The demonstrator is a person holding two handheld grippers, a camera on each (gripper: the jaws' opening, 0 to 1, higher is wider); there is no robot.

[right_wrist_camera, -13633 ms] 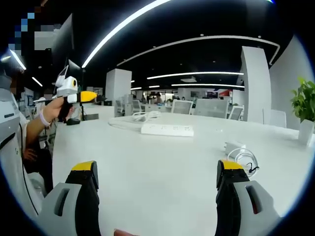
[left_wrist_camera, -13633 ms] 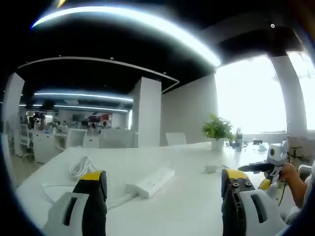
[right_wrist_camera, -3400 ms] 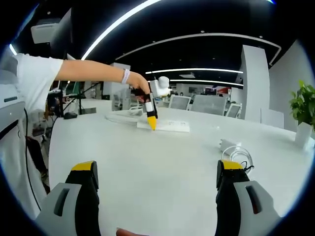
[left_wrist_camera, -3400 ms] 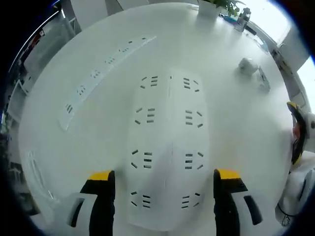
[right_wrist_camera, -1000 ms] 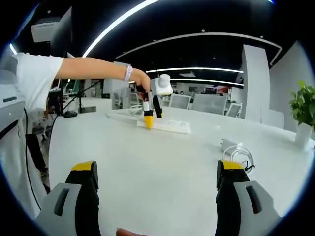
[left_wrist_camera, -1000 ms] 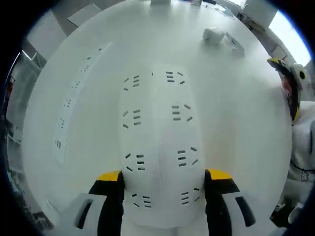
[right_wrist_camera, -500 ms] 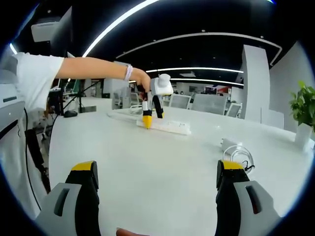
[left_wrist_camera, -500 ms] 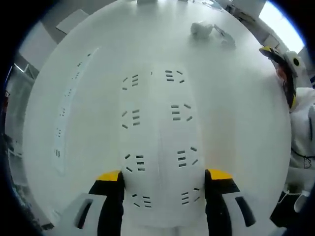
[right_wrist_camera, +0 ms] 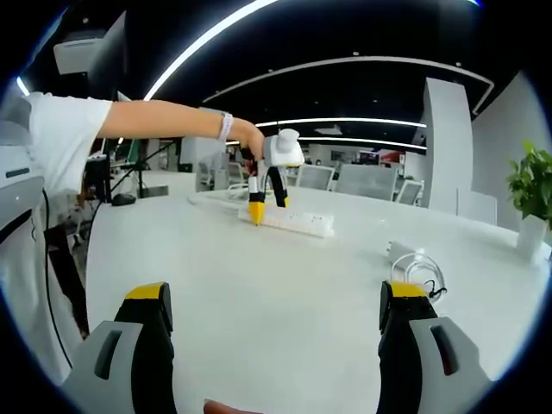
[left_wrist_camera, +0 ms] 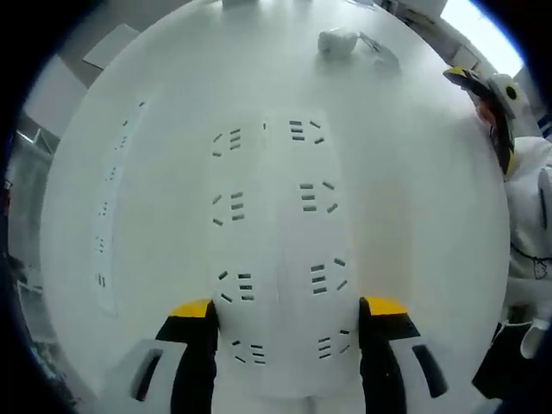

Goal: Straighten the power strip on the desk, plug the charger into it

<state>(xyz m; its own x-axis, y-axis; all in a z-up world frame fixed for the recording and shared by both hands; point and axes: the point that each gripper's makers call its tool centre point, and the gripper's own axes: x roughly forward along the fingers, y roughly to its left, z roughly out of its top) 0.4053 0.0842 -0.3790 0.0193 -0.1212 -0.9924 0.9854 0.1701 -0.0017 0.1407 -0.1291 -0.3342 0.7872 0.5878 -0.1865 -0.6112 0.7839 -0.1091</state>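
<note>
The white power strip (left_wrist_camera: 276, 216) runs up the middle of the left gripper view, with several socket slots facing me. My left gripper (left_wrist_camera: 289, 310) is shut on it, a yellow-tipped jaw pressed against each long side. In the right gripper view, the left gripper (right_wrist_camera: 259, 211) points down onto the near end of the power strip (right_wrist_camera: 297, 222) on the white table. The white charger (right_wrist_camera: 404, 253) with its coiled cable lies to the right, and the charger (left_wrist_camera: 338, 40) also appears far up the table. My right gripper (right_wrist_camera: 276, 297) hovers open over bare table, holding nothing.
The right gripper (left_wrist_camera: 487, 90) sits at the table's right side in the left gripper view. A person's arm (right_wrist_camera: 155, 121) reaches in from the left. A potted plant (right_wrist_camera: 535, 194) stands far right. The table edge (right_wrist_camera: 95, 237) curves along the left, with office chairs beyond.
The left gripper has stayed shut on the strip and turned slightly with it; the charger has drifted up and left in its view. The right gripper has not moved.
</note>
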